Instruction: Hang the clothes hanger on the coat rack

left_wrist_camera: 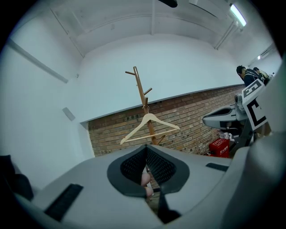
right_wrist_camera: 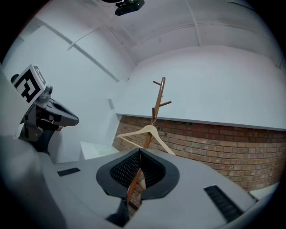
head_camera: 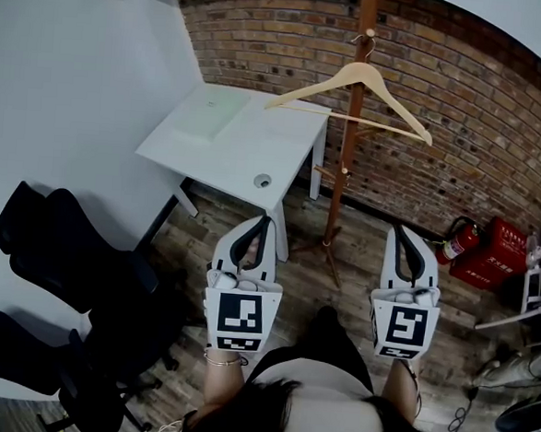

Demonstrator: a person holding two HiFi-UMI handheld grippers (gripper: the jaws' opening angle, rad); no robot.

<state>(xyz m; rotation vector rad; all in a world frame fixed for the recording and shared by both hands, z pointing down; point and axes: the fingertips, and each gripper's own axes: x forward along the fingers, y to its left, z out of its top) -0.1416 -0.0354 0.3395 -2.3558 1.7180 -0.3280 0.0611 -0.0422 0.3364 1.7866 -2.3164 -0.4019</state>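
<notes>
Nearest to us, left gripper (head_camera: 266,221): we hold it level, its jaws pressed together with nothing between them, well short of the rack.
Right gripper (head_camera: 402,231): level beside the left, jaws meeting at the tips and empty. Only the rack's pole shows through the slit behind them.
White desk (head_camera: 238,153): it stands left of the rack's foot, and we see nothing of the task's on it.
Coat rack (head_camera: 339,188): upright on the wooden floor (head_camera: 360,263), just before the brick wall (head_camera: 482,96), straight ahead of both grippers.
Clothes hanger (head_camera: 359,74): its hook is caught high on the rack's pole, on a peg as far as we can tell. The wooden body hangs free, and neither gripper touches it.
Done: we judge the hanging itself complete, since the hanger bears on the rack alone.
Left: little that we can see. At most we check that the hook sits sound on its peg, which shows too small for us to tell.
</notes>
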